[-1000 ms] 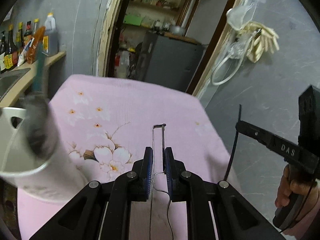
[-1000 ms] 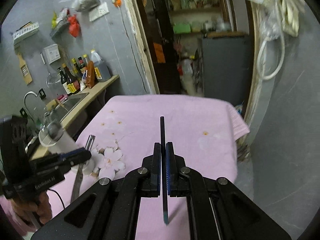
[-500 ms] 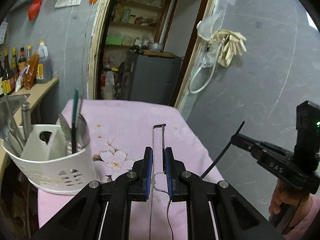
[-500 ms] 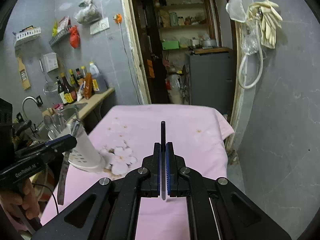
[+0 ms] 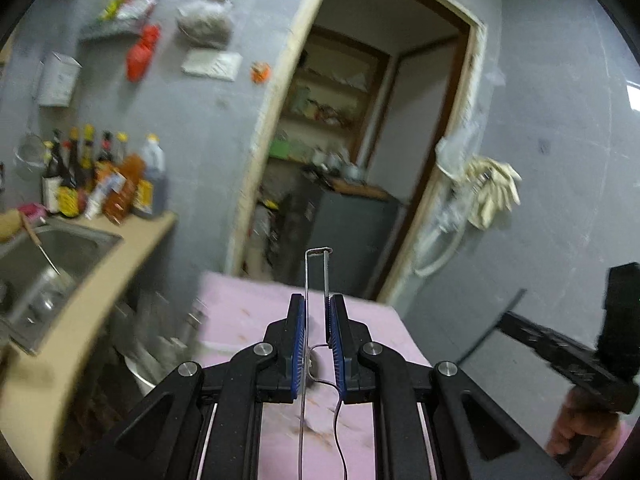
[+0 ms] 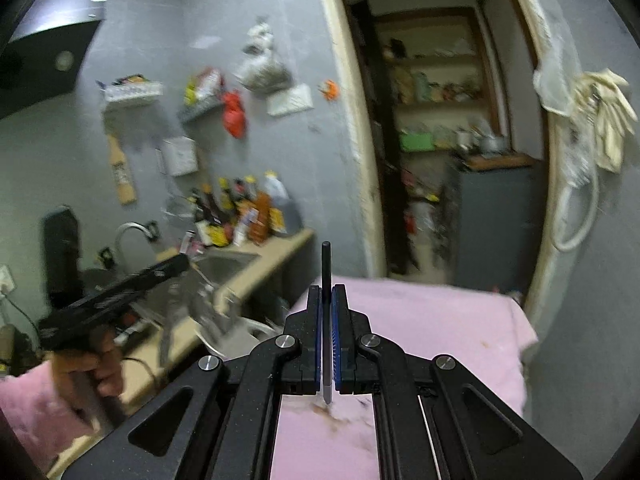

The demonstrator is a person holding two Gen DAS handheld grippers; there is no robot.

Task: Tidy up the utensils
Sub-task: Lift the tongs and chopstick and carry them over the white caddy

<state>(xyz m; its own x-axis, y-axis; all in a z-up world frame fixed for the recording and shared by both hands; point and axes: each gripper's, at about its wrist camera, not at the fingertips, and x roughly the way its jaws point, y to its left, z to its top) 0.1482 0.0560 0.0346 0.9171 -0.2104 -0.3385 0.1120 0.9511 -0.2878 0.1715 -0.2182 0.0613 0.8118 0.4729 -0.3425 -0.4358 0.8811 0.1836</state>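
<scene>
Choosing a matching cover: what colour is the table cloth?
Pink, with faint floral marks near the tools; the right wrist view shows it best.

Both grippers are matte black: the left gripper (image 5: 318,328) and right gripper (image 6: 328,320) have blue ribbed pads (image 5: 298,344) and silver screws (image 5: 262,348). At lower left, a bare hand (image 6: 90,368) shows a pink sleeve (image 6: 32,404).
</scene>
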